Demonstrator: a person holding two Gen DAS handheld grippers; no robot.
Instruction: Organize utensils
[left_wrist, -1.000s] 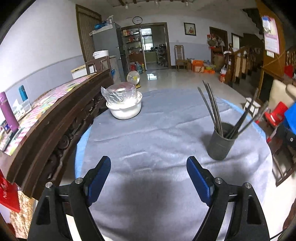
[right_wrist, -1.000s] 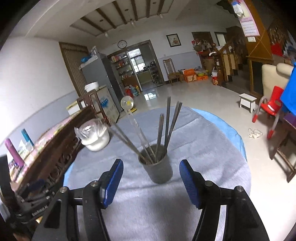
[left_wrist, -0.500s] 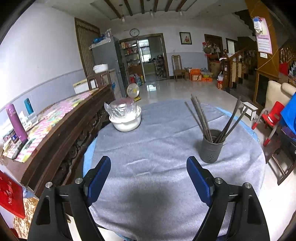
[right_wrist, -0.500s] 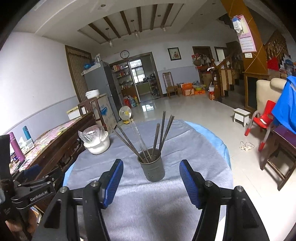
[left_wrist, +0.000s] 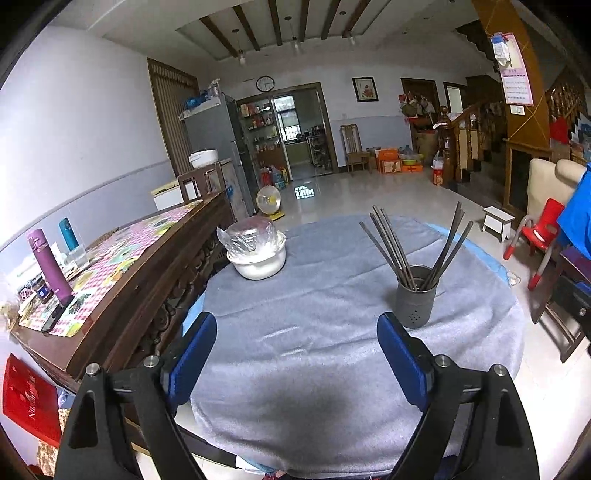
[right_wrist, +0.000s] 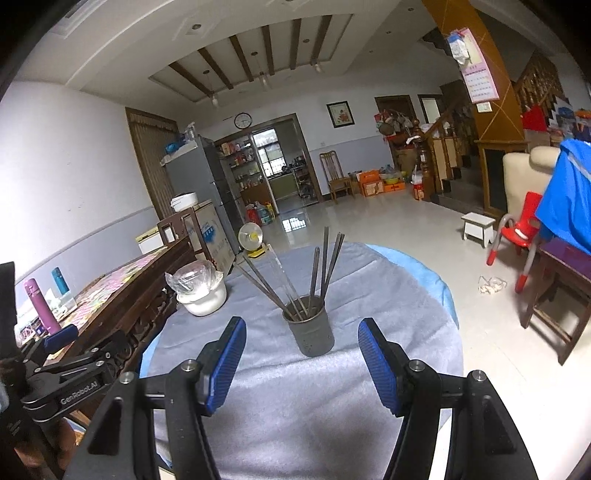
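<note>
Jaws of the left gripper (left_wrist: 295, 349) stood wide apart with nothing between them but grey cloth; they had just been opening a little further. The right gripper (right_wrist: 301, 352) was likewise released and empty, its blue pads (right_wrist: 226, 363) framing the lower centre of its view. Just beyond and between those pads, in the right wrist view, stood the dark metal holder (right_wrist: 309, 334), upright on the round table (right_wrist: 388, 373), with the long dark chopsticks (right_wrist: 325, 258) fanned out of its mouth. In the left wrist view the same holder (left_wrist: 415, 301) sat right of centre, just above the right-hand pad (left_wrist: 397, 363), apart from it. A white bowl (left_wrist: 258, 264) covered with clear plastic rested on the cloth at upper left of the table. Further left ran a dark wooden sideboard (left_wrist: 147, 291), bearing a purple bottle (left_wrist: 50, 264). The left gripper also showed at the lower left edge of the right wrist view.
</note>
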